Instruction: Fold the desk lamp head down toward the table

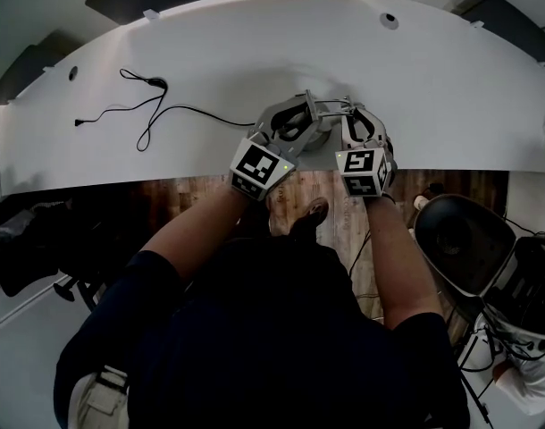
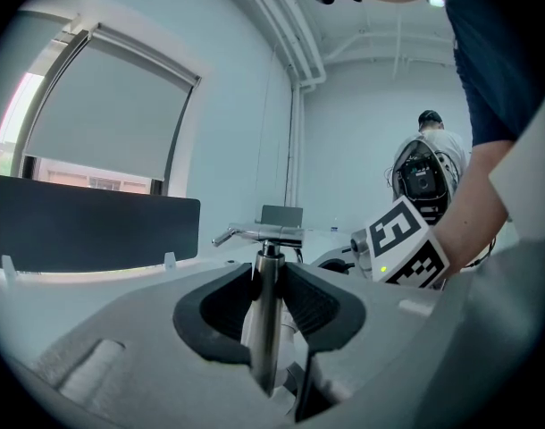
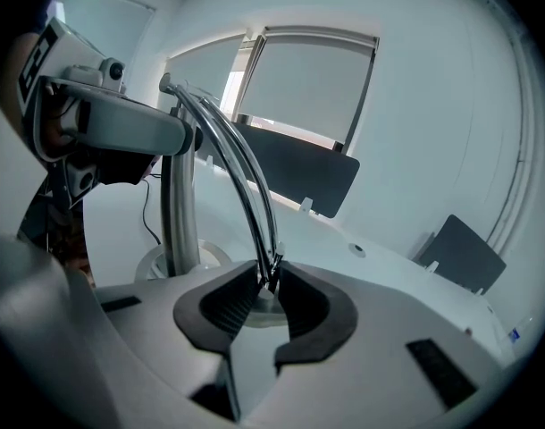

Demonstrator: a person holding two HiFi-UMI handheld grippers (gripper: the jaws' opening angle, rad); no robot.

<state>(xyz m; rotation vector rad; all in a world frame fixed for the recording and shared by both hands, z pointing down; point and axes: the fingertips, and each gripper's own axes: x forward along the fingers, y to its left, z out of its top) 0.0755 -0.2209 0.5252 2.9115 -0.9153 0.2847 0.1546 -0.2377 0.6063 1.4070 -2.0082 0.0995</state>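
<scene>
A silvery desk lamp (image 1: 326, 117) stands near the white table's (image 1: 255, 52) front edge, between my two grippers. My left gripper (image 1: 299, 119) comes at it from the left, level, shut on the upright metal post (image 2: 265, 329). That post carries a short cross arm (image 2: 259, 233) at its top. My right gripper (image 1: 355, 119) is tilted down. Its pads close on the thin curved rods of the lamp arm (image 3: 246, 186), which bend down from the top of the post (image 3: 180, 213). The round base (image 3: 156, 262) sits on the table. I cannot make out the lamp head.
A black cable (image 1: 156, 105) lies looped on the table to the left of the lamp. Dark partition panels (image 3: 299, 172) stand along the far edge. A round black seat (image 1: 456, 239) and a person in white (image 1: 523, 378) are at the right, off the table.
</scene>
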